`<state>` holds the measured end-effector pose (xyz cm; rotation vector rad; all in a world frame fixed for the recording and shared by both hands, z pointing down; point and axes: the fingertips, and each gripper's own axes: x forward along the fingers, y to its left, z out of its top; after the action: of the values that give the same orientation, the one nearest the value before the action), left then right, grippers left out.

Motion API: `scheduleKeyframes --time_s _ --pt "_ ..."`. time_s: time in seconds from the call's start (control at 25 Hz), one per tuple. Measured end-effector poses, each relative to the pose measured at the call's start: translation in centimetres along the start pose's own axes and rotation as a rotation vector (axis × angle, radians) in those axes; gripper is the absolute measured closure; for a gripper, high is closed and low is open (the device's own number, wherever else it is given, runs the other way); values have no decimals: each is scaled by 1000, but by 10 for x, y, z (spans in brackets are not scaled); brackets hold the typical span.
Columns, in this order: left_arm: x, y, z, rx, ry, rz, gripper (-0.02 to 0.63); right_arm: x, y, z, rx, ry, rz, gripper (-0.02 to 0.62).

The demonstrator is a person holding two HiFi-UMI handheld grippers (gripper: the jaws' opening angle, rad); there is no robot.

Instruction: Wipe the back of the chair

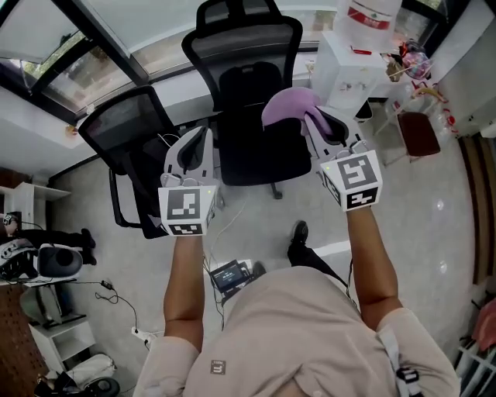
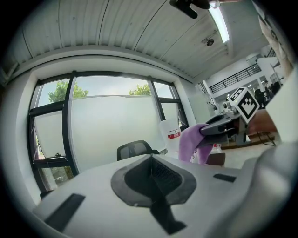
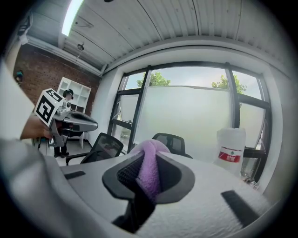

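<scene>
A bright office room with big windows and a pale shiny floor is seen. A black office chair with a net back and a headrest is set in the middle, turned toward the person. A second black chair is parked at its left, and a water bottle is stood on a white cooler at the right. A purple cloth is pinched tight in the closed jaws of the right gripper and is held up in front of the middle chair, whose back is not yet touched. The jaws of the left gripper are pressed together with nothing between them. The cloth is likely soft, light and floppy, so a firm pinch on a bunched part is best kept. The chair can probably be rolled or spun by a push, and its net back may give a little, so the hard top rim could be steadied while gentle strokes are made.
</scene>
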<state>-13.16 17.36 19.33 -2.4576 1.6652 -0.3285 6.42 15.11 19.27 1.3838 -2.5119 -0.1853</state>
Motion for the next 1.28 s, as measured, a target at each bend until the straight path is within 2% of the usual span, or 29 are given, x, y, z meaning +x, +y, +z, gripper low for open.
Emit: scheduleKeyframes --time_s 0.32,0.68,1.0,1.28 --pt "82 -9 1 3 26 65 597 60 -69 -27 9 6 84 548" --pt "141 -33 11 18 64 103 597 82 -126 -47 34 -6 139 548" --pt "169 -37 11 38 69 91 597 90 -153 -57 51 -4 124 548" --pt "199 -6 -2 18 42 73 597 106 -169 -53 26 11 62 548"
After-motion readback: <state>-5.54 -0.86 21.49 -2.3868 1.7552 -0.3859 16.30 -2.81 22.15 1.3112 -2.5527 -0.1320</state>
